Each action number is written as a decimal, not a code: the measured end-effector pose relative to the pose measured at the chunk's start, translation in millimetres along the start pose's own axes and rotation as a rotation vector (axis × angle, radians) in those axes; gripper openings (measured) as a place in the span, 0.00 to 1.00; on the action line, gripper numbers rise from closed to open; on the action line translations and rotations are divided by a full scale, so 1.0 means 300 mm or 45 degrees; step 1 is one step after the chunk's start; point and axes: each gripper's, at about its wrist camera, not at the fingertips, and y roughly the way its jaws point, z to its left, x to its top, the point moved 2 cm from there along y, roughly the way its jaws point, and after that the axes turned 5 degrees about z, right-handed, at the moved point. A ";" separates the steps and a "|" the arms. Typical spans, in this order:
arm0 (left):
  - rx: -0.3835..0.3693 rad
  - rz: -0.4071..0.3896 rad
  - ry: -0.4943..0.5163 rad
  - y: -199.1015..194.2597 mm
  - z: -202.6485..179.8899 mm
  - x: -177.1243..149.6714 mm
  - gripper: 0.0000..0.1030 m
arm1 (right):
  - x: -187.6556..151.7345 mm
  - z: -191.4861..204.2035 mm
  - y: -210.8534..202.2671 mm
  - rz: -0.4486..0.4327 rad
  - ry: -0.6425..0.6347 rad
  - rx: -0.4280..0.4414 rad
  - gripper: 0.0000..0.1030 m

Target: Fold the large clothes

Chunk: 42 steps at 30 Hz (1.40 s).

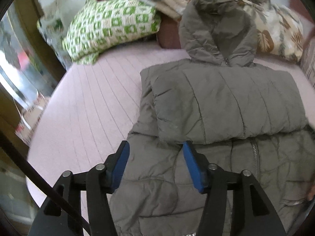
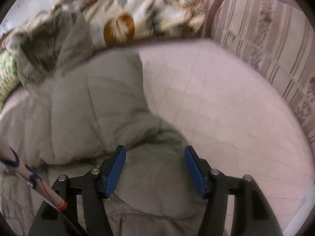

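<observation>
Pale pink quilted bed, ribbed with stitched lines, carries every item. Landmark: grey puffer jacket, padded, channel-quilted, lying flat at the bed's middle, zip closed, sleeves folded across its chest, hood pointing away from the viewer. Beyond the hood, a crumpled leaf-print blanket; beyond and left of the jacket, a green-and-white checked pillow; right of the jacket, a striped upholstered headboard. Left tongs stand released over the jacket's lower left part, blue ribbed pads clear of the fabric. Right tongs stand released over the jacket's right edge, gripping nothing. Risk, as a judgement: the slippery, springy fill may push the folded sleeves back open, and a shallow pinch may catch only the top layer, skewing the next fold.
</observation>
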 end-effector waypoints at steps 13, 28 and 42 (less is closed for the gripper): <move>0.029 0.139 -0.122 0.199 -0.038 0.006 0.55 | -0.021 0.057 -0.028 -0.045 -0.040 0.104 0.65; -0.071 -0.448 -0.316 -0.625 0.238 -0.222 0.73 | -0.211 0.029 -0.352 -0.312 -0.034 0.136 0.71; -0.205 -0.544 -0.175 -0.728 0.166 -0.300 0.79 | -0.125 0.142 -0.848 -0.416 -0.268 0.172 0.76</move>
